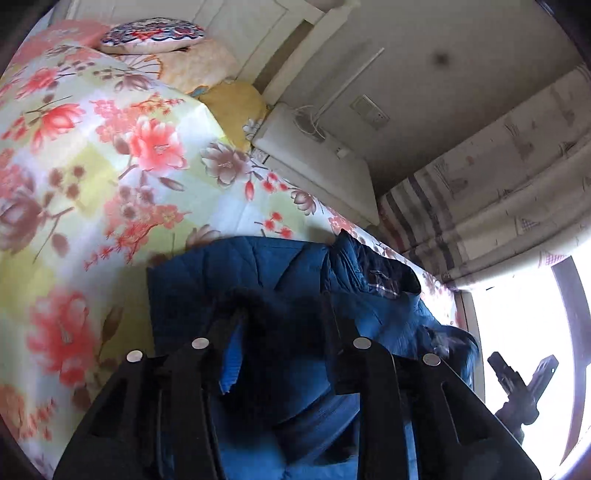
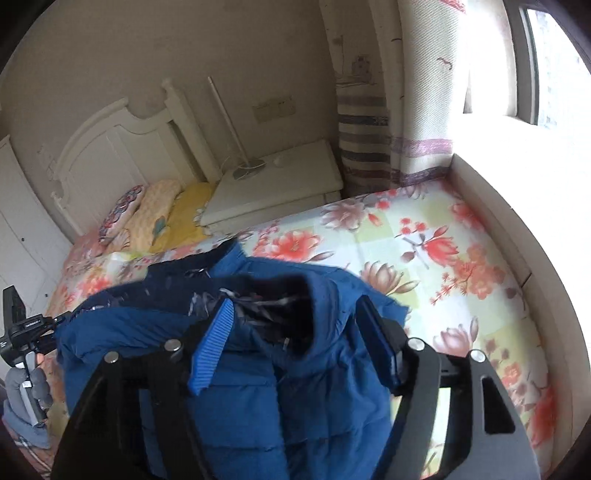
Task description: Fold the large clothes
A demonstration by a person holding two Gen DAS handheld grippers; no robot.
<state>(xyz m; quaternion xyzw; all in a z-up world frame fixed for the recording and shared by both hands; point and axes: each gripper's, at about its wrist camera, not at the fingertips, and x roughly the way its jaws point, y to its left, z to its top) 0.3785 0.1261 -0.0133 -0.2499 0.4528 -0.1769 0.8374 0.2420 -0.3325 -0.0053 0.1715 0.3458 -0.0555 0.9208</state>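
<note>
A blue quilted jacket (image 1: 258, 266) with a dark lining lies bunched on the floral bedspread (image 1: 92, 147). My left gripper (image 1: 280, 317) has its fingers either side of a thick fold of the jacket with a ribbed blue cuff. My right gripper (image 2: 295, 314) likewise straddles a bunch of the jacket (image 2: 325, 362) near another ribbed cuff (image 2: 210, 350). The right gripper also shows at the lower right of the left wrist view (image 1: 517, 384); the left gripper shows at the left edge of the right wrist view (image 2: 22, 332), held by a gloved hand.
Pillows (image 1: 155, 35) lie at the white headboard (image 2: 110, 147). A white nightstand (image 2: 280, 184) with a lamp stands beside the bed. Curtains (image 1: 498, 184) and a bright window (image 2: 546, 59) lie beyond. A low ledge (image 2: 517, 229) borders the bed's far side.
</note>
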